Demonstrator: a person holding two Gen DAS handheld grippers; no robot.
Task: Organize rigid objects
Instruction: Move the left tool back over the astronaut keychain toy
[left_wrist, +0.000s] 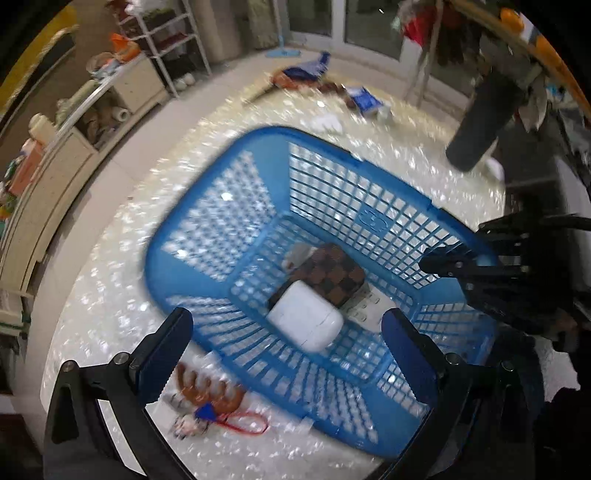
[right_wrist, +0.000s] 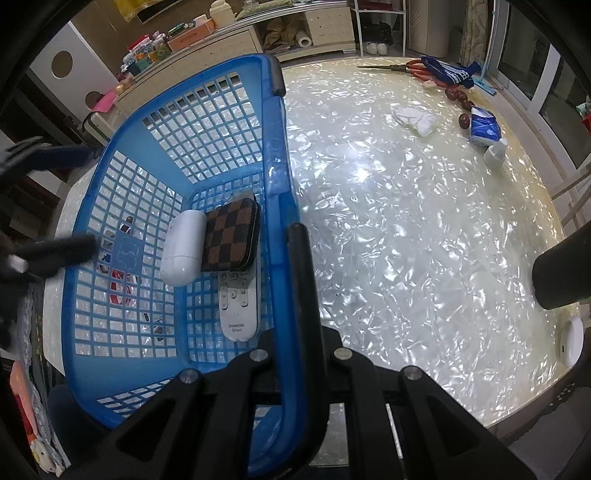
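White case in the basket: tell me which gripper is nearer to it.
Left. The left gripper hangs open right above the white case. The right gripper is shut on the blue basket rim, with the checkered wallet between.

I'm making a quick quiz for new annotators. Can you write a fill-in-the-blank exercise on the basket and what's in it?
1. The plastic basket on the table is ____ in colour.
2. The checkered wallet lies on top of a grey ____.
3. The white case lies ____ the basket.
4. The right gripper is shut on the basket's ____.

Missing words: blue; remote control; inside; rim
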